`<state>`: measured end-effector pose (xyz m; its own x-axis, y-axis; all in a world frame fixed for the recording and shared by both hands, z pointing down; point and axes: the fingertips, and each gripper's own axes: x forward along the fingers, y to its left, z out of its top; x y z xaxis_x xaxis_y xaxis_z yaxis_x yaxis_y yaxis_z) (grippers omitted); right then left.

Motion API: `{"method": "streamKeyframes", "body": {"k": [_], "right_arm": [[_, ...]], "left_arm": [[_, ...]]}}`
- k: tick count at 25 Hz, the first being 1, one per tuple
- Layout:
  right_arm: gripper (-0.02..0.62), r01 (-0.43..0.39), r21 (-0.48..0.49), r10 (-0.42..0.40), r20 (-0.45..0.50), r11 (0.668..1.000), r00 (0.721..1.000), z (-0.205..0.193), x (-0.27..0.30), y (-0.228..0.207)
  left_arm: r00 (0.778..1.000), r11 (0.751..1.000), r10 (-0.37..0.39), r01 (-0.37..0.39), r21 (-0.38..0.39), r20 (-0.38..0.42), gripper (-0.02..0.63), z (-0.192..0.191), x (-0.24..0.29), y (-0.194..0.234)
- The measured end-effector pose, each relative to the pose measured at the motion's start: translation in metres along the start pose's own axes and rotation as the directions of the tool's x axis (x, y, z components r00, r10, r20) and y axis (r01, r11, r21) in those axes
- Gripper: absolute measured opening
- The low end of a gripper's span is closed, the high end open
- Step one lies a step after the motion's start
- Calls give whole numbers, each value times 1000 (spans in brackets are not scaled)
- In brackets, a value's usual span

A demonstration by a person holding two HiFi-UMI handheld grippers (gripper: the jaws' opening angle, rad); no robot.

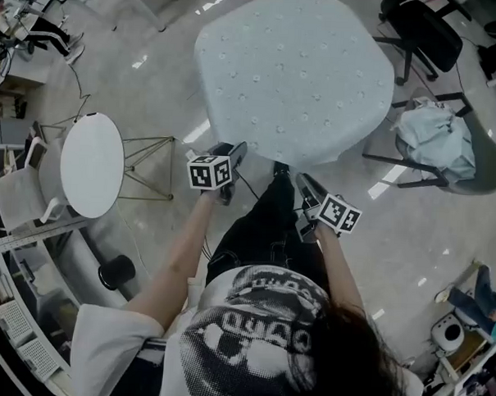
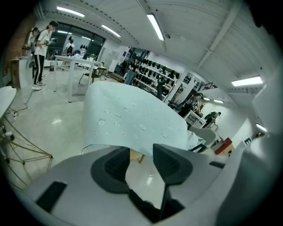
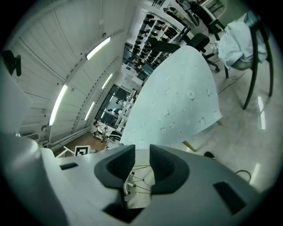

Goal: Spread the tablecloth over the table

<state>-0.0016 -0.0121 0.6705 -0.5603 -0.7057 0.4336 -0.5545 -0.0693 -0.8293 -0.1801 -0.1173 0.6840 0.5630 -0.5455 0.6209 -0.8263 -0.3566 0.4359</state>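
Note:
A pale blue-green tablecloth (image 1: 294, 72) with small flower prints lies over the table, its edges hanging down all round. Both grippers are held on the near side of it, a short way back from the hanging edge. My left gripper (image 1: 236, 151) is open; in the left gripper view its dark pads (image 2: 116, 162) stand apart with only floor between them, and the tablecloth (image 2: 132, 119) hangs just beyond. My right gripper (image 1: 303, 182) is open too. In the right gripper view nothing lies between its pads (image 3: 164, 164), and the tablecloth (image 3: 177, 106) is farther off.
A small round white table (image 1: 92, 163) on wire legs stands at the left, with a white chair (image 1: 18, 195) beside it. At the right a chair (image 1: 471, 166) holds a pale bundle of fabric (image 1: 438, 140). A black office chair (image 1: 423, 32) stands behind. People (image 2: 42, 44) stand far off.

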Motion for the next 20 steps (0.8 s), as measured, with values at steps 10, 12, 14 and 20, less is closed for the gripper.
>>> {"method": "streamKeyframes", "body": {"k": [10,12,14,20], "right_arm": [[89,-59,-108,71,111,992,991,14,-50,27],[89,-79,-134,97,129,988,987,15,-61,37],[89,-90,-169,115,147,981,982,17,-73,47],[90,-59,-318,124,189,946,974,23,-103,74]], "left_arm": [[995,990,-85,80,115,43,156,-15,-41,-61],[991,983,-120,111,146,56,156,-14,-49,-81],[985,974,-157,144,174,66,156,-12,-57,-100],[964,931,-260,237,279,48,156,-9,-80,-154]]}}
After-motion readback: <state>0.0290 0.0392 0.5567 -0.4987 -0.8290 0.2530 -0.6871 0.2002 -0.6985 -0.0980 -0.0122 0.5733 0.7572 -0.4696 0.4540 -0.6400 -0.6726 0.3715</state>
